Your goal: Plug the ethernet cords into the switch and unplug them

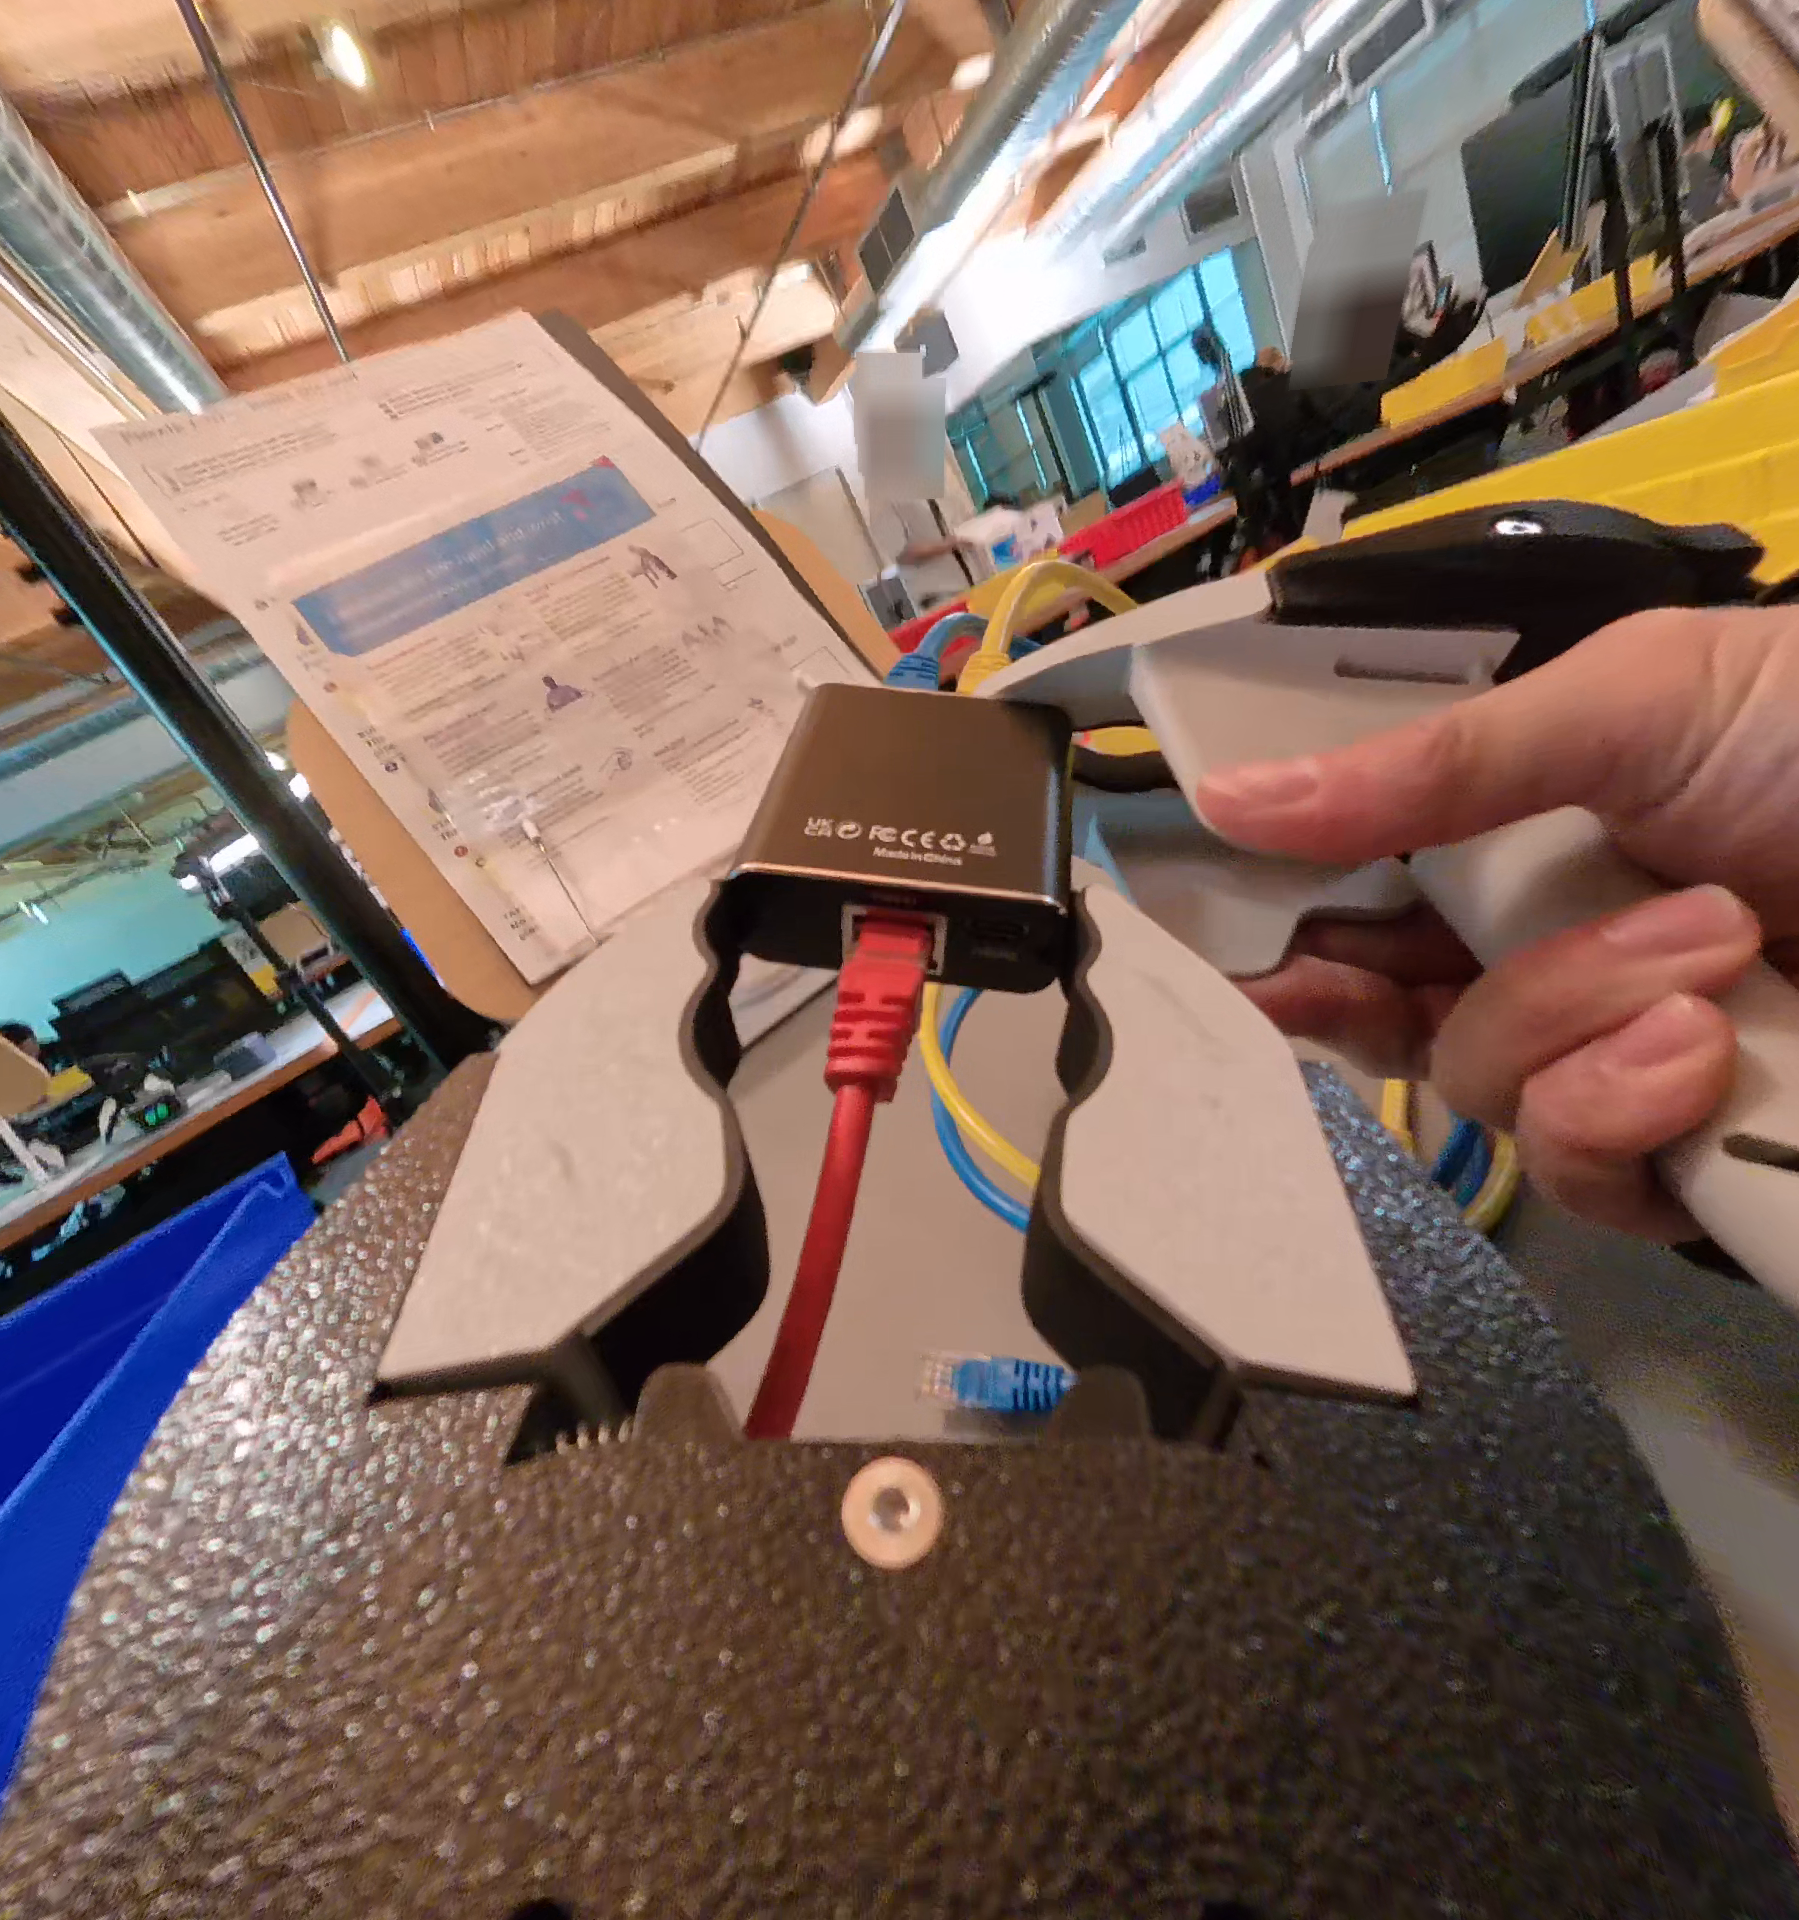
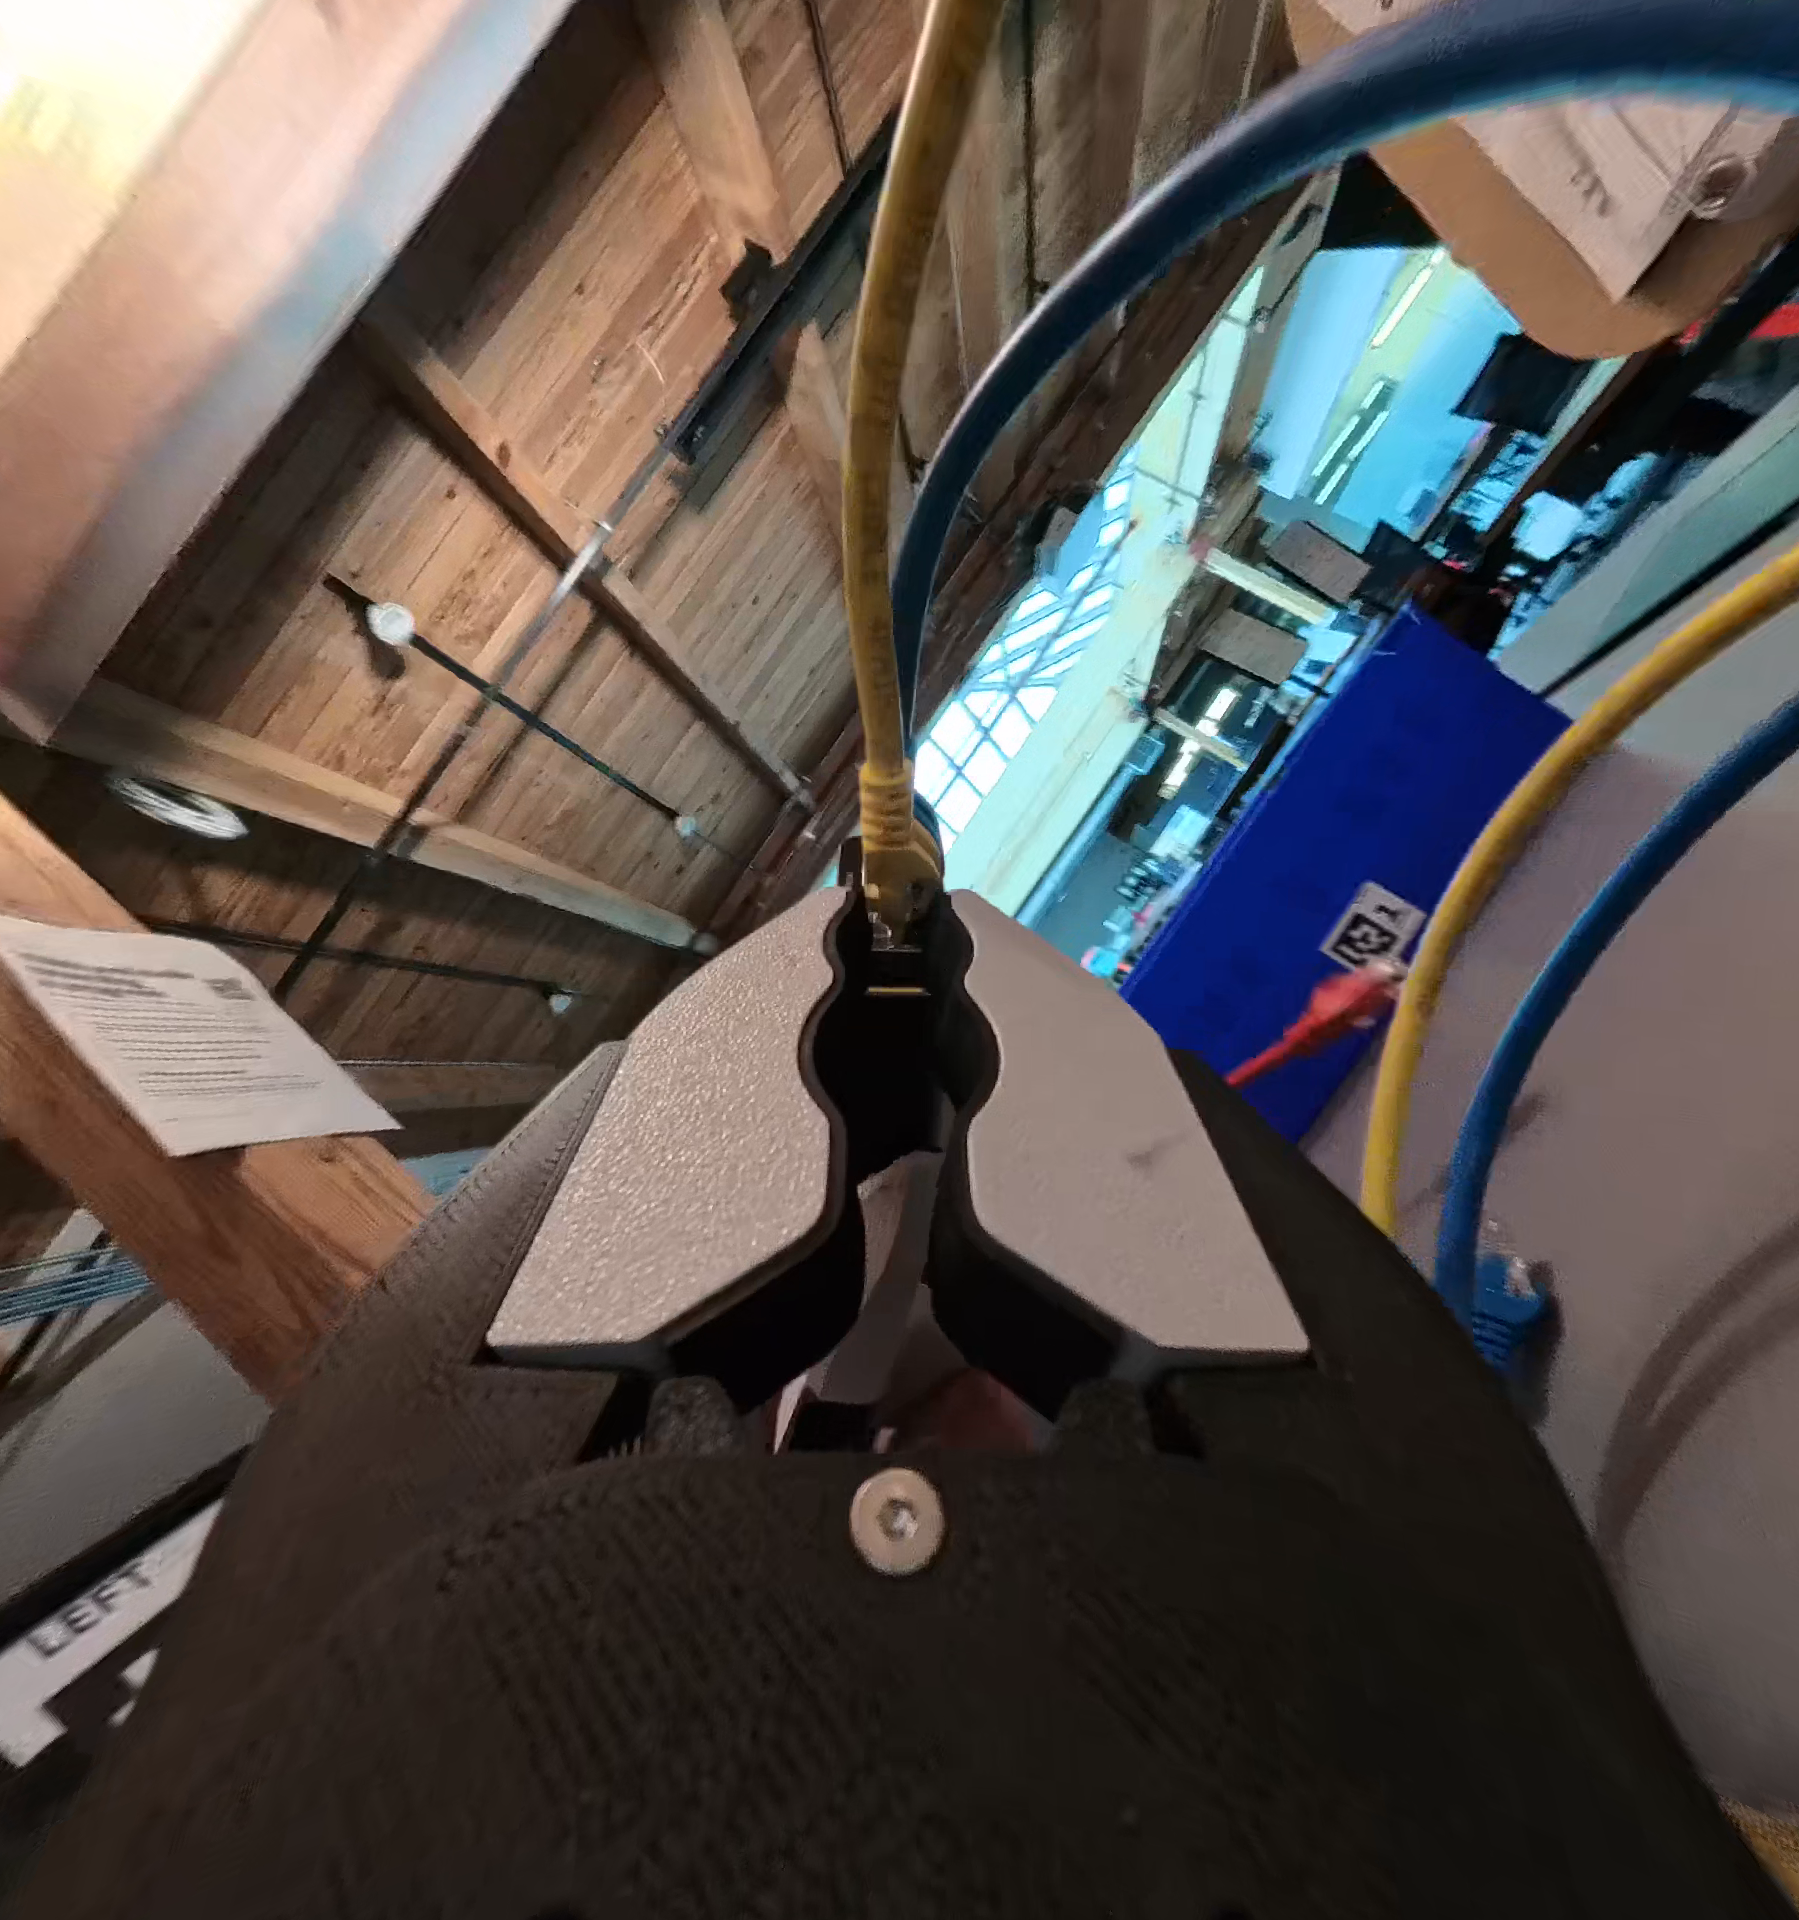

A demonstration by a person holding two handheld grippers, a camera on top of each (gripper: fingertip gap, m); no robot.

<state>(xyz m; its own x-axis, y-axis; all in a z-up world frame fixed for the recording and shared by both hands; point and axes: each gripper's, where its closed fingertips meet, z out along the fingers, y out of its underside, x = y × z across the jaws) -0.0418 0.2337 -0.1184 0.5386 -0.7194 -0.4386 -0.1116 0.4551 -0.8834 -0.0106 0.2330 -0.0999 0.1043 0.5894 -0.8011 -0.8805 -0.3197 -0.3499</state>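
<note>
A laminated instruction sheet (image 1: 479, 644) leans up beyond the tongs, to their left. A blue bin (image 1: 74, 1382) sits low at their left; yellow bins (image 1: 1643, 436) lie far right. Wooden ceiling beams (image 2: 521, 499) run overhead.

A wooden plank ceiling (image 1: 521, 177) with beams and a silver duct (image 1: 33, 208) spans a workshop. Teal-tinted windows (image 1: 1113, 384) line the far wall, above long worktables (image 1: 1497, 405) carrying yellow bins (image 1: 1643, 457).
</note>
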